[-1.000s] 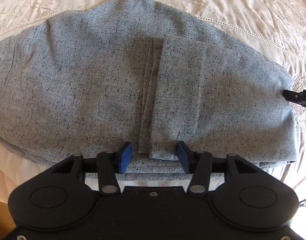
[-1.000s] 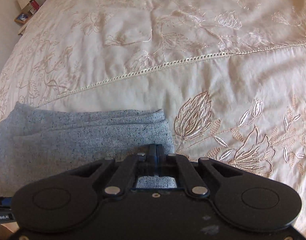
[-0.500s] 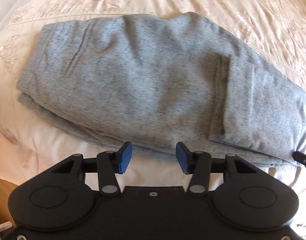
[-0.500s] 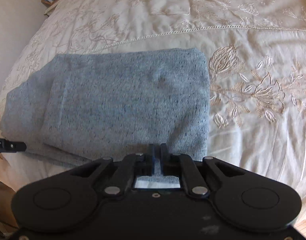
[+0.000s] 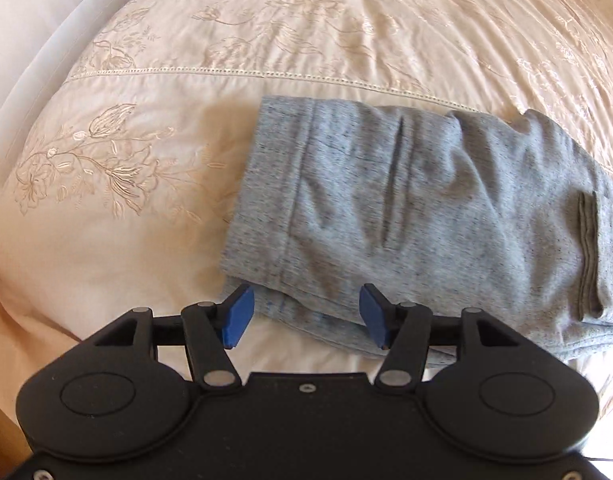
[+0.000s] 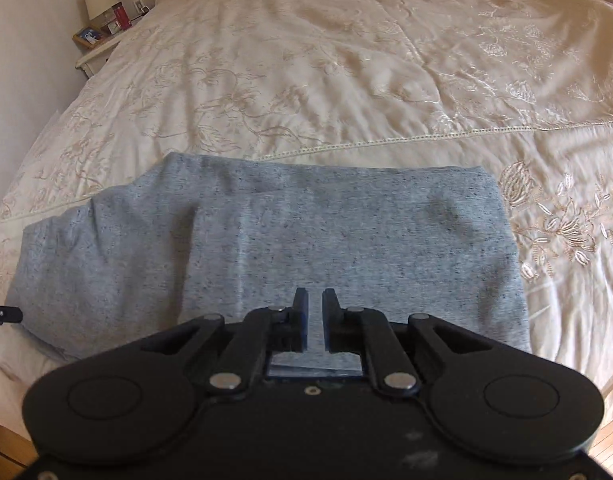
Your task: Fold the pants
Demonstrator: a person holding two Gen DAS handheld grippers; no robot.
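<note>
Pants (image 5: pixel 426 216) folded, centre frame on bedspread (image 5: pixel 146 240). Left gripper (image 5: pixel 304 316) wide, opening, empty; right gripper (image 6: pixel 314 316) slightly parted, opening, empty. Risk: a jaw snagging loose lower-edge layers, undoing fold.

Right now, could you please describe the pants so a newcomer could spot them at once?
A cream embroidered bedspread covers the bed. Near its front edge lie the pants, folded into a flat bundle. They are the only grey, speckled fabric there.
</note>
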